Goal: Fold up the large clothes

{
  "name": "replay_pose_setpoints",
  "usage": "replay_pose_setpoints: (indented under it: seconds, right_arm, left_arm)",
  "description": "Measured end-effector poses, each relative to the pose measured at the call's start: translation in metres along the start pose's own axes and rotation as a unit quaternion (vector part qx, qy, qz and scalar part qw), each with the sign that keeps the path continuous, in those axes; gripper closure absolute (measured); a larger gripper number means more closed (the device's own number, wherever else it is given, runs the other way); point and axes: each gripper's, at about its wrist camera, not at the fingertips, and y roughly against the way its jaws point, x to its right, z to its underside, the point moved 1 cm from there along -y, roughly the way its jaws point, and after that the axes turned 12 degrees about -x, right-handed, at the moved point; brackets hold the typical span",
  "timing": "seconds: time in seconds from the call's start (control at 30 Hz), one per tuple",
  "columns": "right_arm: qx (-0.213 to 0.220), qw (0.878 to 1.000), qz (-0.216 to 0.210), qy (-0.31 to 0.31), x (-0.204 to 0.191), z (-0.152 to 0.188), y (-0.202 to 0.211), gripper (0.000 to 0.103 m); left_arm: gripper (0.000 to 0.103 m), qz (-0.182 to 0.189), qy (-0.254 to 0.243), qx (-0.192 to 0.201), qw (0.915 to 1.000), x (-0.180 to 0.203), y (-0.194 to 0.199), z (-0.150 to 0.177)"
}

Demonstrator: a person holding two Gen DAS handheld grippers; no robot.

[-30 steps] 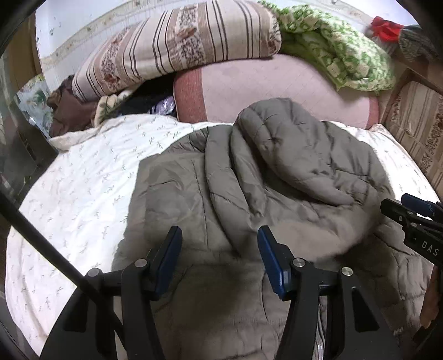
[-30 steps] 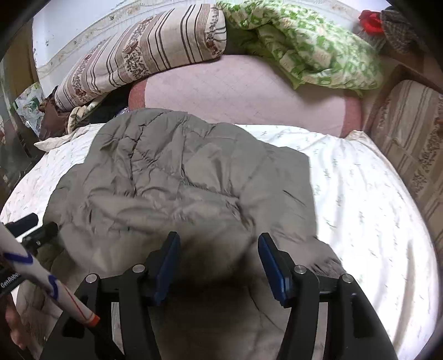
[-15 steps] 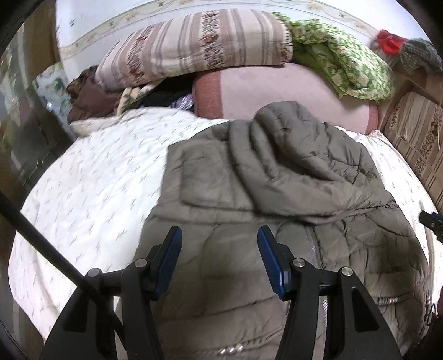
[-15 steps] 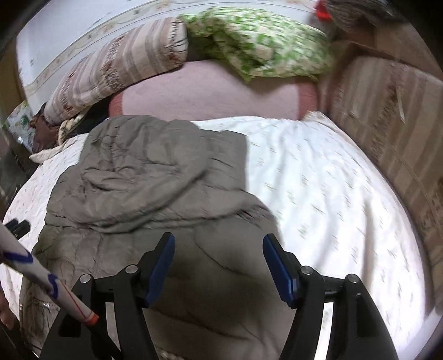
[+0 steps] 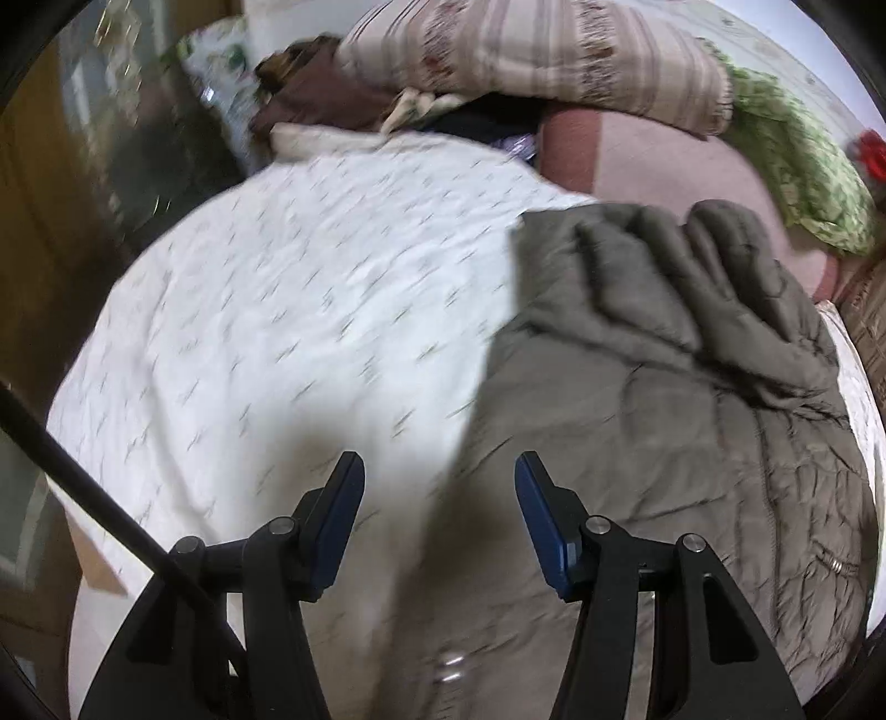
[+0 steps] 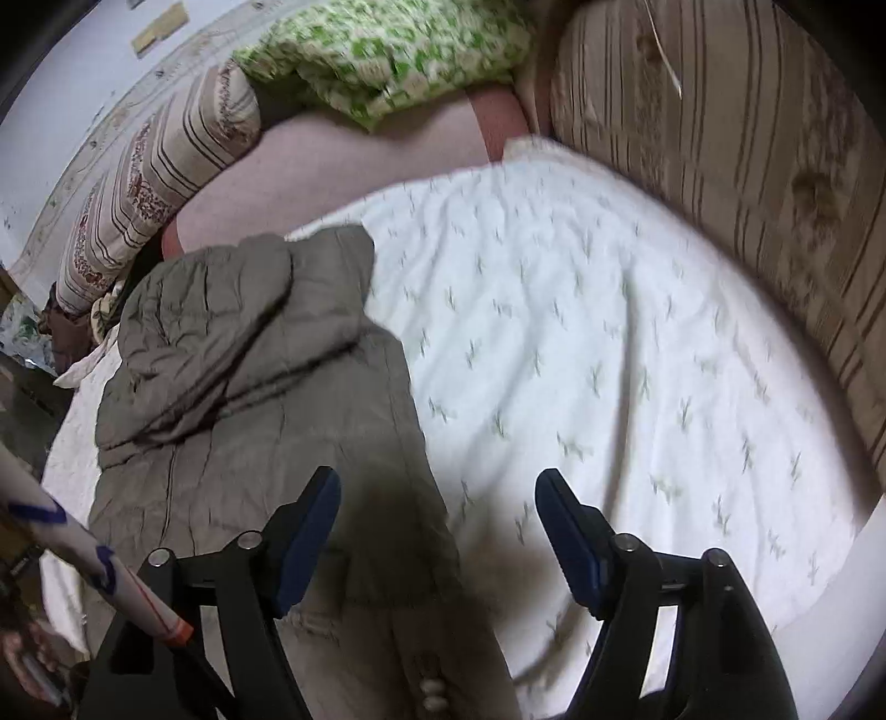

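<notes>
A large olive-grey quilted jacket (image 5: 664, 399) lies spread on the bed, its hood bunched at the far end. In the left wrist view it fills the right half; in the right wrist view the jacket (image 6: 266, 399) lies at the left. My left gripper (image 5: 440, 515) is open and empty, over the jacket's left edge where it meets the sheet. My right gripper (image 6: 437, 531) is open and empty, over the jacket's right edge. Both views are blurred by motion.
A white patterned sheet (image 5: 288, 332) covers the bed. A striped pillow (image 5: 542, 61), a pink bolster (image 5: 664, 160) and a green quilt (image 6: 387, 50) lie at the head. A striped padded side (image 6: 747, 183) stands at the right. Dark furniture (image 5: 66, 221) stands at the left.
Both grippers have swung outward, left one to the left and right one to the right. The jacket has shifted toward the inner edge of each view. Both stay open.
</notes>
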Motion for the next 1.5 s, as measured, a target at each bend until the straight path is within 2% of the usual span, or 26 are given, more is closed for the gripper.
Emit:
replay_pose_setpoints:
  seconds: [0.1, 0.23, 0.37, 0.47, 0.57, 0.7, 0.97, 1.07, 1.13, 1.27, 1.33, 1.37, 1.4, 1.43, 1.5]
  right_arm:
    - [-0.025, 0.999, -0.013, -0.025, 0.017, 0.002, -0.011, 0.025]
    - [-0.065, 0.994, -0.047, -0.072, 0.043, 0.014, -0.031, 0.025]
    - [-0.08, 0.99, -0.074, -0.085, 0.05, 0.029, -0.038, 0.025]
    - [-0.085, 0.988, -0.097, -0.082, 0.049, 0.038, -0.039, 0.025]
    - [-0.096, 0.986, -0.12, -0.07, 0.043, 0.047, -0.041, 0.025]
    - [-0.114, 0.981, -0.145, -0.055, 0.034, 0.062, -0.044, 0.024]
    - [-0.153, 0.968, -0.198, -0.039, 0.024, 0.091, -0.047, 0.024]
    - [-0.163, 0.965, -0.204, -0.022, 0.017, 0.103, -0.048, 0.024]
    - [-0.159, 0.968, -0.193, -0.007, 0.01, 0.111, -0.047, 0.025]
    - [-0.143, 0.976, -0.161, 0.016, 0.002, 0.117, -0.041, 0.038]
    - [-0.138, 0.978, -0.156, 0.027, -0.002, 0.116, -0.036, 0.044]
    - [-0.136, 0.978, -0.152, 0.034, -0.004, 0.117, -0.034, 0.049]
    - [-0.135, 0.979, -0.147, 0.039, -0.005, 0.116, -0.031, 0.057]
    - [-0.136, 0.98, -0.143, 0.038, -0.006, 0.116, -0.03, 0.062]
    - [-0.134, 0.978, -0.155, 0.036, -0.006, 0.112, -0.021, 0.075]
  left_arm:
    - [0.047, 0.013, 0.011, -0.031, 0.9994, -0.023, -0.012, 0.01]
    - [0.047, 0.05, 0.027, -0.077, 0.9954, -0.042, -0.03, 0.024]
    - [0.047, 0.086, 0.032, -0.095, 0.9912, -0.043, -0.037, 0.034]
    - [0.047, 0.13, 0.027, -0.112, 0.9848, -0.04, -0.043, 0.043]
    - [0.047, 0.181, 0.027, -0.137, 0.9735, -0.033, -0.049, 0.053]
    - [0.043, 0.209, 0.019, -0.137, 0.9682, -0.028, -0.049, 0.066]
    - [0.043, 0.294, 0.021, -0.155, 0.943, -0.04, -0.044, 0.084]
    - [0.043, 0.306, 0.016, -0.152, 0.9396, -0.039, -0.039, 0.094]
    - [0.043, 0.303, 0.01, -0.149, 0.9411, -0.036, -0.037, 0.101]
    - [0.043, 0.302, -0.001, -0.153, 0.9408, -0.027, -0.035, 0.112]
    - [0.043, 0.296, -0.005, -0.146, 0.944, -0.022, -0.031, 0.117]
    - [0.048, 0.289, -0.008, -0.142, 0.9468, -0.021, -0.028, 0.118]
    - [0.058, 0.279, -0.01, -0.136, 0.9505, -0.02, -0.024, 0.119]
    - [0.063, 0.268, -0.011, -0.132, 0.9542, -0.019, -0.019, 0.119]
    - [0.074, 0.264, -0.006, -0.124, 0.9564, -0.022, -0.01, 0.116]
